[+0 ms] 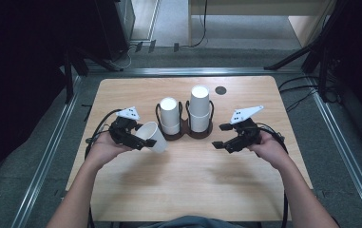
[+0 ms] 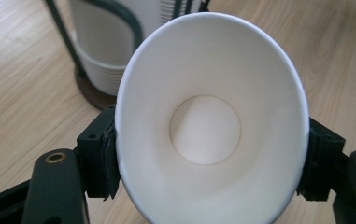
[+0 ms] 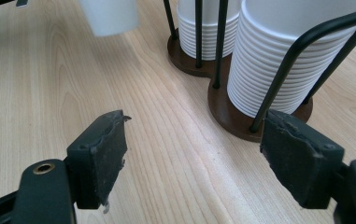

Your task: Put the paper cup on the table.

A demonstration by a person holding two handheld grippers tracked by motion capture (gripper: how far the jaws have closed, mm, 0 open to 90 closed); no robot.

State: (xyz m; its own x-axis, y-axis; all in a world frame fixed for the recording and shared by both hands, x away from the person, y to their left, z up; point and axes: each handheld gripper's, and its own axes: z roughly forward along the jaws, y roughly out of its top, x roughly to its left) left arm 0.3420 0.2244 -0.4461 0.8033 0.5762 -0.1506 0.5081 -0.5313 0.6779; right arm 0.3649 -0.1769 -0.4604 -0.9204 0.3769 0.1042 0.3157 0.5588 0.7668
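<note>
A plain white paper cup (image 1: 153, 136), bearing no print or label, is clamped at its rim between the left gripper (image 1: 138, 137) jaws, tilted above the wooden table (image 1: 188, 180), left of and near the dark two-post cup holder (image 1: 184, 129) with its two white stacks. The right gripper (image 1: 222, 137) hangs wide and empty, right of the holder.

1 loose paper cup (image 1: 152, 136), 2 cup stacks (image 1: 169, 115), 1 holder (image 1: 186, 131), 2 grippers (image 1: 135, 138), 1 table (image 1: 188, 190)
</note>
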